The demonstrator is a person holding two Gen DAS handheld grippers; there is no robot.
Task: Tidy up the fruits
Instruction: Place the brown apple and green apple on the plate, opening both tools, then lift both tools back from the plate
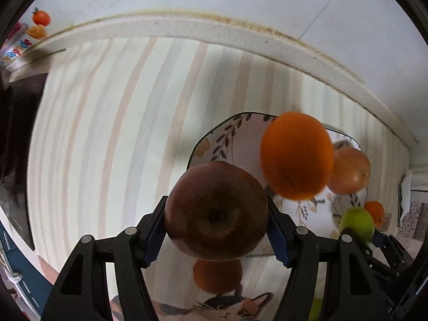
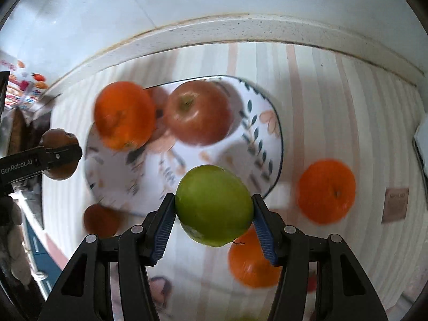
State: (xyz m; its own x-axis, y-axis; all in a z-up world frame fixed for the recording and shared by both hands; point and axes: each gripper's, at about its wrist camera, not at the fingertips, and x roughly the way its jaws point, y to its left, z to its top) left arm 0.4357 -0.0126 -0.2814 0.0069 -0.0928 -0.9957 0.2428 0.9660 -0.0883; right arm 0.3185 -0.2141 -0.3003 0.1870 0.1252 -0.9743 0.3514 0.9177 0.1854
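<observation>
My left gripper is shut on a dark red apple, held above the striped cloth beside a flowered plate. An orange and a red apple lie on that plate. In the right wrist view my right gripper is shut on a green apple over the plate's near rim. The plate's orange and red apple show behind it. The left gripper's finger and its dark apple appear at the left edge.
Loose oranges lie on the cloth: one right of the plate, one under the green apple, one near the plate's left front. A white raised ledge and wall bound the far side. A dark object sits at the left.
</observation>
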